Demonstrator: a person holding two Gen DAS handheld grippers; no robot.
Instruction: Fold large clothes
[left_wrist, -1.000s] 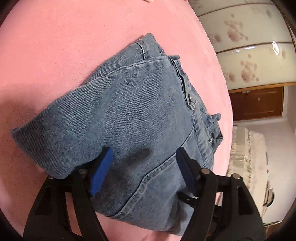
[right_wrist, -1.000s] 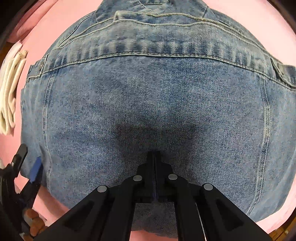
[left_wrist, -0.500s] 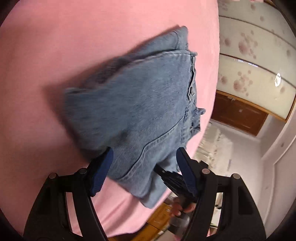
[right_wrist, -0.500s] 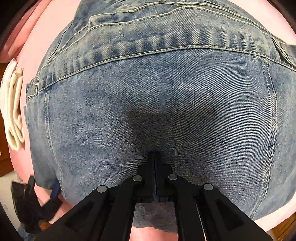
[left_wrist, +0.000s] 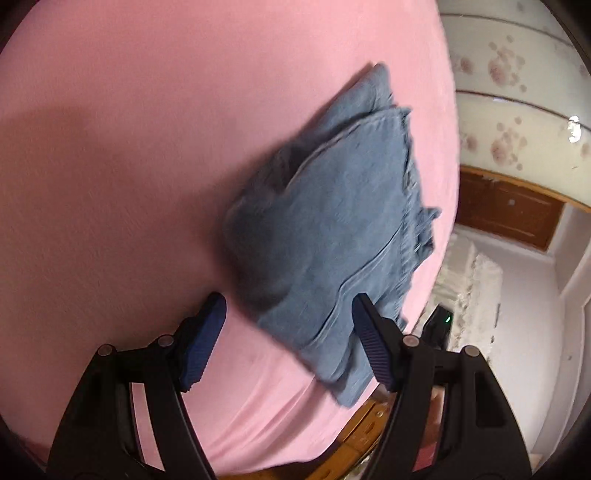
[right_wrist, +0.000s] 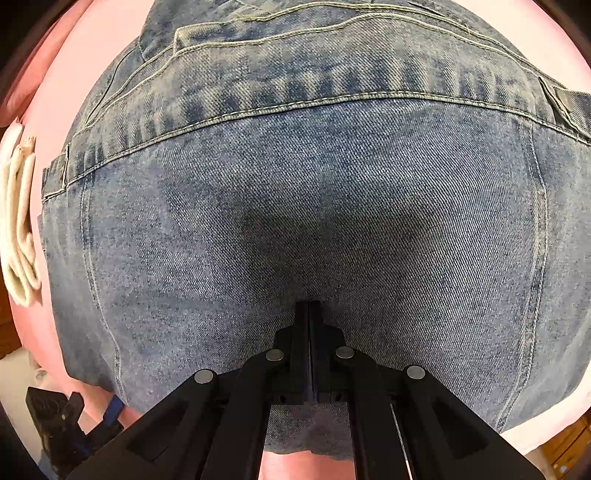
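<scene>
A pair of blue jeans (left_wrist: 332, 221) lies folded into a thick packet on the pink bed sheet (left_wrist: 147, 147), close to the bed's right edge. My left gripper (left_wrist: 288, 321) is open and hovers above the packet's near corner, with no denim pinched between its blue pads. In the right wrist view the jeans (right_wrist: 295, 184) fill the frame, waistband at the top. My right gripper (right_wrist: 308, 306) points steeply down with its tips together against the top denim layer, no cloth caught between them. The left gripper (right_wrist: 74, 424) shows at the lower left there, beside the packet.
A folded white cloth (right_wrist: 18, 221) lies on the sheet left of the jeans. Past the bed's edge are a floral wardrobe (left_wrist: 509, 92), a wooden drawer front (left_wrist: 509, 214), white lace-covered furniture (left_wrist: 476, 284) and the wooden bed frame (left_wrist: 354, 435).
My left gripper has drawn back from the jeans and rolled, so the packet now looks smaller and farther off. The right gripper stays shut and has come slightly closer to the denim.
</scene>
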